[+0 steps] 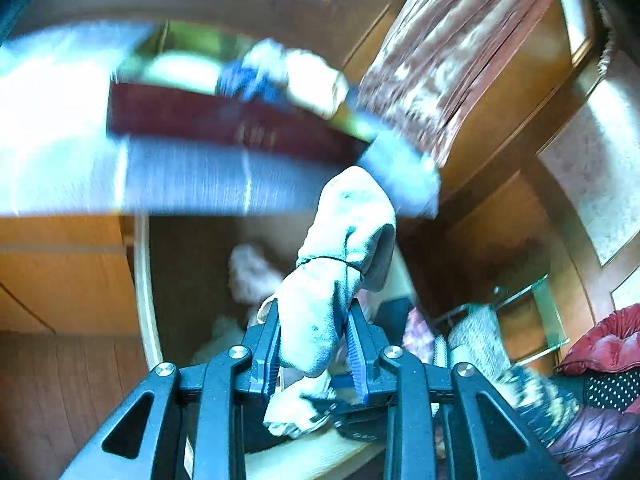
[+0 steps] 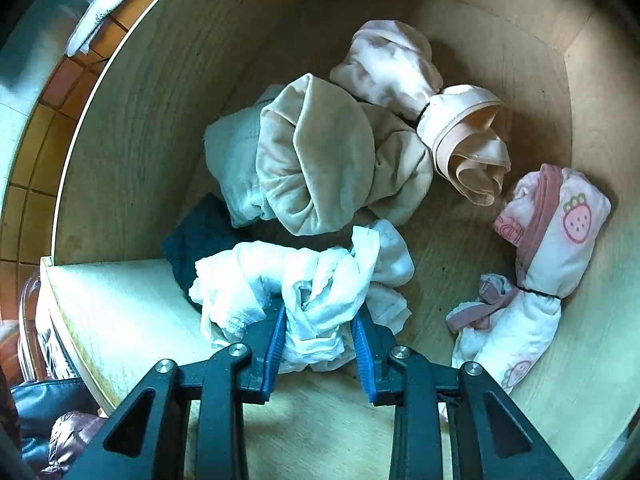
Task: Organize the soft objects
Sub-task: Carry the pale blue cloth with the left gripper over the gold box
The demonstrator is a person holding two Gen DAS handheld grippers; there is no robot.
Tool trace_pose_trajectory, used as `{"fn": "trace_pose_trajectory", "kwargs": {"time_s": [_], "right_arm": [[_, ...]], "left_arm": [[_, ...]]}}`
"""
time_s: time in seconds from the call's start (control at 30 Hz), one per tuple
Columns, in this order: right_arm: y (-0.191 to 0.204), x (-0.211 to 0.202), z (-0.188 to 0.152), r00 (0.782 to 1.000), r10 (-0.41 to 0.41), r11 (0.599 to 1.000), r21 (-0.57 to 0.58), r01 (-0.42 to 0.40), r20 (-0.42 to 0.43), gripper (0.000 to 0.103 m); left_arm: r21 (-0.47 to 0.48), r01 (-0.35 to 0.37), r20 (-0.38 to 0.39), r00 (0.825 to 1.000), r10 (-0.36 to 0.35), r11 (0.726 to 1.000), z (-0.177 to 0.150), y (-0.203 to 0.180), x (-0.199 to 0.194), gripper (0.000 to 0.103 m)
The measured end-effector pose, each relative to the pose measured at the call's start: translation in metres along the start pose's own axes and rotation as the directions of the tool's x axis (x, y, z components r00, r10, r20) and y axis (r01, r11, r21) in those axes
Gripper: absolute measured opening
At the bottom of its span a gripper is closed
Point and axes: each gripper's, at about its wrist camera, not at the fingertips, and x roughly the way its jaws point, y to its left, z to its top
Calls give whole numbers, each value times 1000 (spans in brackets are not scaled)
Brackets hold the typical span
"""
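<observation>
In the left wrist view my left gripper (image 1: 314, 312) is shut on a pale blue-white rolled bundle (image 1: 340, 248) tied with a thin black band. The bundle sticks up past the fingertips, in the air above an open drawer (image 1: 188, 280). In the right wrist view my right gripper (image 2: 320, 308) points down into the wooden drawer (image 2: 120, 160). Its blue pads (image 2: 276, 344) hold a white lacy cloth (image 2: 288, 280) that lies against the drawer floor.
Several rolled garments lie in the drawer: a beige velvet bundle (image 2: 320, 160), a pale pink one (image 2: 384, 64), a strawberry-print one (image 2: 560, 240) and a dark teal cloth (image 2: 200, 236). The blurred left view shows a dark red box (image 1: 224, 120), a curtain (image 1: 460, 60) and a red cushion (image 1: 608, 340).
</observation>
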Motion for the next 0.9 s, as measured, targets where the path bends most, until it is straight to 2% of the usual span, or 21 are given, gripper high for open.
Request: {"fn": "trace_pose_trajectory", "kwargs": {"time_s": [0.17,0.3,0.43,0.47,0.57,0.67,0.8,0.87,0.9], "right_arm": [[-7,1,-3,1000,-6,1000,-6,6,7,32],[-2,-3,-8,1000,-17,999,-29,17,7,31],[5,-11,-5,1000,-19,999,-30,19,8,31],[6,-12,-4,1000,-18,999,-31,18,7,31],[7,-13,-4,1000,-10,1000,-26,10,8,31],[6,-15,-4,1000,-15,999,-35,15,8,30],[9,-15,-4,1000,-21,999,-39,21,5,30],[10,-15,-3,1000,-22,999,-38,22,4,30],[10,-15,-3,1000,-22,999,-37,23,4,30]], "left_arm": [[-3,-28,141,990,28,1000,18,-8,-39,28],[-29,-84,255,963,89,996,42,-12,-59,28],[-21,-155,305,940,154,988,85,-20,-67,29],[-31,-201,325,924,199,979,97,-21,-69,29],[-61,-280,350,893,284,958,134,-16,-59,29],[-82,-344,345,871,350,935,161,-9,-40,29],[-91,-427,315,845,433,900,183,8,-13,29],[-89,-480,299,823,483,873,192,16,6,29],[-84,-495,288,819,497,865,195,19,12,29]]}}
